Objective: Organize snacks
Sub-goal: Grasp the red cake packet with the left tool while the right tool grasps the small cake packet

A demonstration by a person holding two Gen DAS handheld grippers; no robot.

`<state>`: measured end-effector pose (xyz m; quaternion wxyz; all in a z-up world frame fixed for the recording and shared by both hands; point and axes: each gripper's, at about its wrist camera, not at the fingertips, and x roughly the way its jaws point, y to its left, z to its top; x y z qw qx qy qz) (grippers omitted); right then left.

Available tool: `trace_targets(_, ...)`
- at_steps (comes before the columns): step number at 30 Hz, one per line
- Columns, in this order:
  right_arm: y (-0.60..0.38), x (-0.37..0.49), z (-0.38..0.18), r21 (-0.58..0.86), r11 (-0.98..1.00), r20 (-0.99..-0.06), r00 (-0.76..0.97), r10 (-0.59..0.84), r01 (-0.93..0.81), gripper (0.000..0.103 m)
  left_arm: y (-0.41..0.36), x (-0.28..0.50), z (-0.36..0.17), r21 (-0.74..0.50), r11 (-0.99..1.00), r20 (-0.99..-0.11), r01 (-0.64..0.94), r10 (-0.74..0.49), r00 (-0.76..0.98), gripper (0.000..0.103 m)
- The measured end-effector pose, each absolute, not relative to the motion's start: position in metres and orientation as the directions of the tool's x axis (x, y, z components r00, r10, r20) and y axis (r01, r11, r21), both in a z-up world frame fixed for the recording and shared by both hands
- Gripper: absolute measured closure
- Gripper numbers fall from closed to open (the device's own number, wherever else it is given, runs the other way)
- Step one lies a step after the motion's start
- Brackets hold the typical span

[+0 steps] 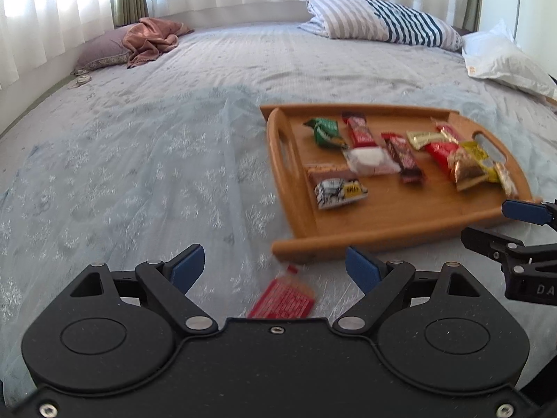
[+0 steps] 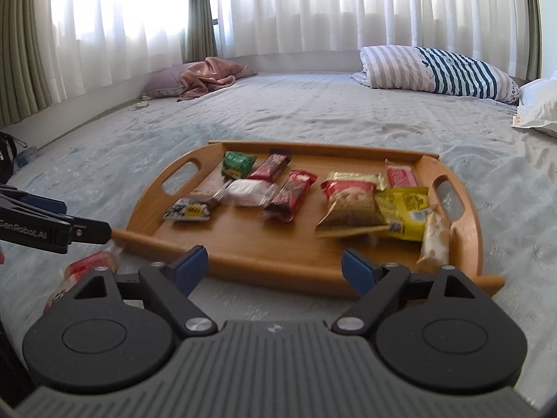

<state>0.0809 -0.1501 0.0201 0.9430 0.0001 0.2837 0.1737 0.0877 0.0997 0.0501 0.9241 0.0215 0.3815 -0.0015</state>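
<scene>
A wooden tray (image 1: 351,242) (image 2: 243,240) with handle cut-outs lies on the bed and holds several wrapped snacks. Among them are a green packet (image 1: 325,132) (image 2: 238,163), a white one (image 1: 369,162) (image 2: 247,191) and a yellow one (image 2: 403,209). One red packet (image 1: 282,299) (image 2: 87,264) lies on the sheet just off the tray's near left corner. My left gripper (image 1: 273,249) hovers over that red packet, open, nothing between its blue pads. My right gripper (image 2: 274,250) (image 1: 501,224) faces the tray's near rim, open and empty.
The bed is covered by a pale blue patterned sheet (image 1: 139,174). A striped pillow (image 1: 383,21) (image 2: 435,69), a pink cloth on a mauve pillow (image 1: 153,38) and a white pillow (image 1: 504,59) lie near the far edge, below curtained windows.
</scene>
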Motion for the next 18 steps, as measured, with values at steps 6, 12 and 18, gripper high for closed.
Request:
trace_targets(6,-0.127,0.056,0.007,0.046,0.913,-0.556,0.749,0.36,-0.405,0.011,0.113,0.087,0.035,-0.004,1.0,-0.746,0.031,-0.024,0.666,0.024)
trace_targets(12,-0.116,0.042,0.002,0.07,0.89,-0.567,0.716,0.407,-0.45,0.01,0.114,0.091,0.02,-0.021,0.998,-0.774,0.061,-0.054,0.631,0.03)
trace_targets(18,-0.099,0.028,-0.005,0.102,0.849,-0.561,0.675,0.479,-0.518,0.009,0.11,0.092,0.014,-0.032,0.996,-0.78,0.081,-0.076,0.621,0.048)
